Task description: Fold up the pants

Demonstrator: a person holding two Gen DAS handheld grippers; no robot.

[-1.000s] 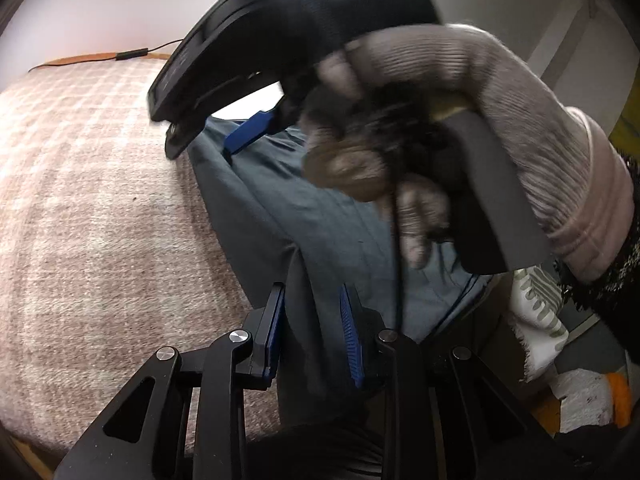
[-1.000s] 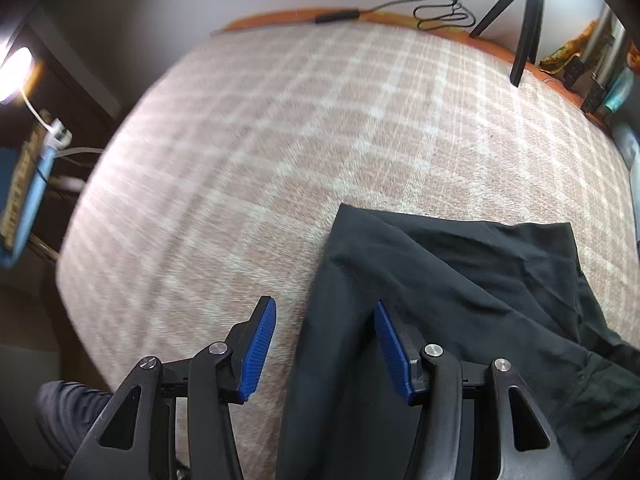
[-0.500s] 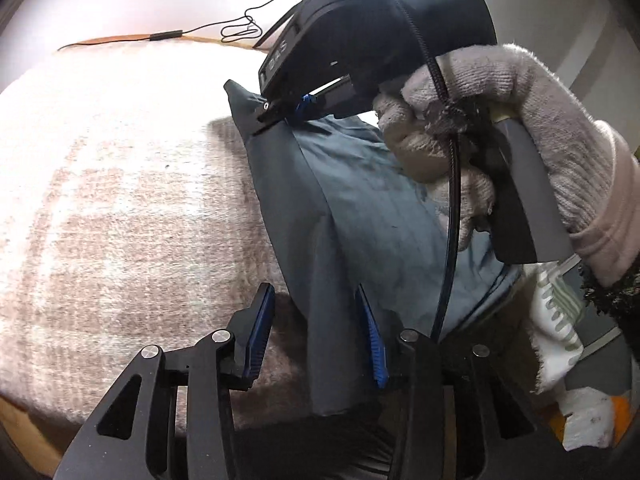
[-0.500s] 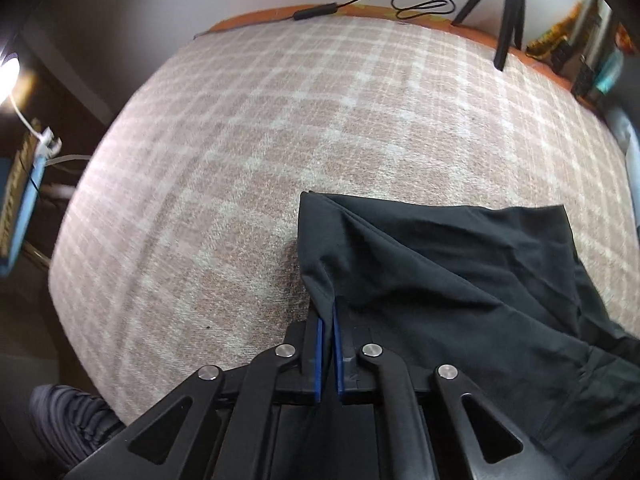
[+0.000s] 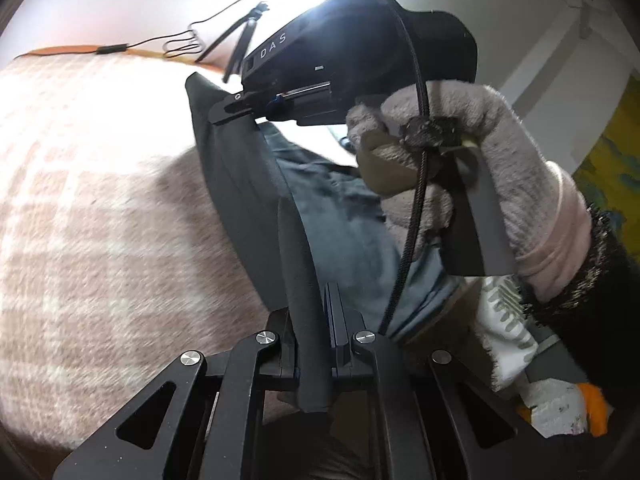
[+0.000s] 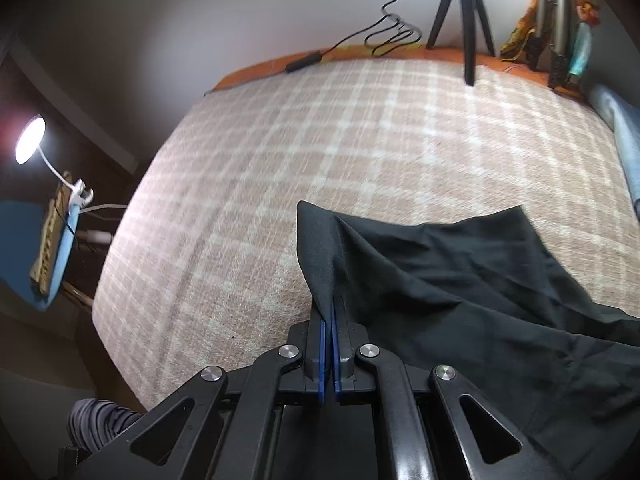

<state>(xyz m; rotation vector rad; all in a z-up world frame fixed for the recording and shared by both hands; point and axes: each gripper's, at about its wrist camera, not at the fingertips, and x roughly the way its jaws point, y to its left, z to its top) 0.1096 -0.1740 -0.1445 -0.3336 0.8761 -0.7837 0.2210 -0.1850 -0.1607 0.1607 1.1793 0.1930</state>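
Here both tools, left tool [image 5: 316, 320] and right tool [image 6: 330, 344], are clamped on the pants' [image 6: 460, 292] edge

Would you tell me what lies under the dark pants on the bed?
The plaid blanket lies under the pants and shows all around them. The right tongs and left tongs each pinch an edge. Whatever lies beneath the fabric is covered.

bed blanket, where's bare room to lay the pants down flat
Bare plaid blanket runs from the pants up to the tripod and cable, and left to the bed edge. It is crowded at right, where the pants spread, pinched by both tongs.
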